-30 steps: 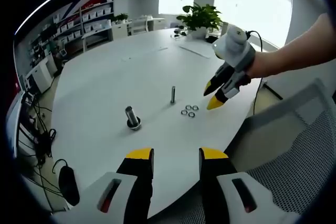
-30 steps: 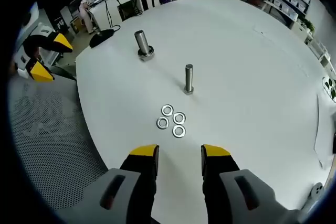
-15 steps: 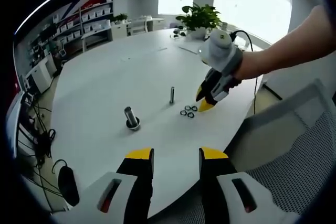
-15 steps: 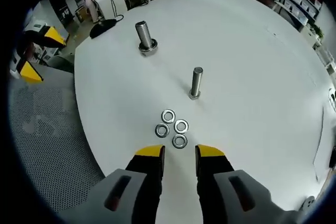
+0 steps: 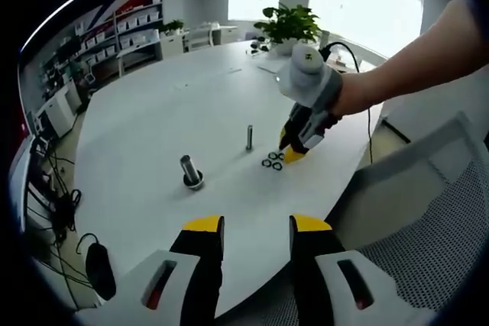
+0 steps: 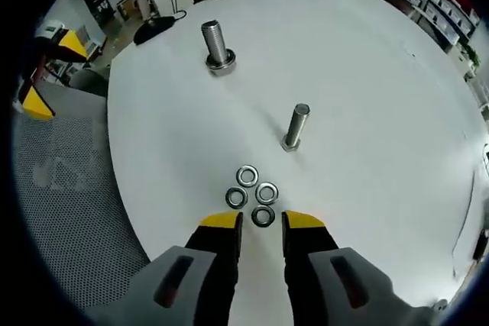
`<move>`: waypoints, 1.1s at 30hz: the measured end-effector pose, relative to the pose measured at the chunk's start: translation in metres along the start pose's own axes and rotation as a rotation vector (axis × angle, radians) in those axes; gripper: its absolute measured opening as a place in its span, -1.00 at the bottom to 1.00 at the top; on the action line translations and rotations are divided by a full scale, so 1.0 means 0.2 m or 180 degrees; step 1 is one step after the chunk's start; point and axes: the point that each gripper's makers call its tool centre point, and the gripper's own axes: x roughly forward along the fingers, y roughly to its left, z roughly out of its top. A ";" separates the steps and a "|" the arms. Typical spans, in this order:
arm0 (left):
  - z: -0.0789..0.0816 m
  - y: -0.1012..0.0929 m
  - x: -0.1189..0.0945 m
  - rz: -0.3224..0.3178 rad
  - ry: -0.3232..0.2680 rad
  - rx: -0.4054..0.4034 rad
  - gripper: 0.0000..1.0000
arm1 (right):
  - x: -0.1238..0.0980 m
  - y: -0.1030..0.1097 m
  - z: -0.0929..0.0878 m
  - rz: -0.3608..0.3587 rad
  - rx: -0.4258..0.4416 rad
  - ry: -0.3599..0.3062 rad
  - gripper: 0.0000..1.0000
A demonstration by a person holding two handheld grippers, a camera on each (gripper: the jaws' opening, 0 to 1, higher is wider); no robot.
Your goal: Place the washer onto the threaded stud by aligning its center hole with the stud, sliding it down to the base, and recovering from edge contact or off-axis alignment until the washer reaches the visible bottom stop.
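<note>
Several steel washers (image 6: 252,196) lie in a tight cluster on the round white table (image 6: 367,97). My right gripper (image 6: 261,223) hangs low over them, open with its jaws narrowed, and the nearest washer (image 6: 263,216) lies between the yellow tips. Beyond stands a thin threaded stud (image 6: 296,127), upright and bare. Farther left is a thicker stud (image 6: 218,45) with a ring at its base. From the left gripper view, the right gripper (image 5: 293,146) touches down at the washers (image 5: 273,159), next to the thin stud (image 5: 249,137). My left gripper (image 5: 257,225) stays open off the table's edge.
A grey mesh chair (image 6: 69,188) sits beside the table edge, seen again (image 5: 428,250) under the person's arm. A black mouse (image 5: 99,269) and cables lie near the left side. A potted plant (image 5: 289,27) stands at the far end.
The right gripper has come forward and down onto the washer cluster, and its jaws have narrowed. The left gripper has stayed put.
</note>
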 end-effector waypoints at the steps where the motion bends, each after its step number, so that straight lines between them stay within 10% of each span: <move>1: 0.00 0.00 0.00 -0.0001 0.0000 0.0000 -0.35 | 0.00 -0.01 0.00 -0.0015 -0.0011 0.0014 -0.56; 33: -0.01 0.01 0.00 0.0024 0.0013 -0.0004 -0.36 | 0.02 -0.02 0.00 0.0019 -0.0898 0.0514 -0.68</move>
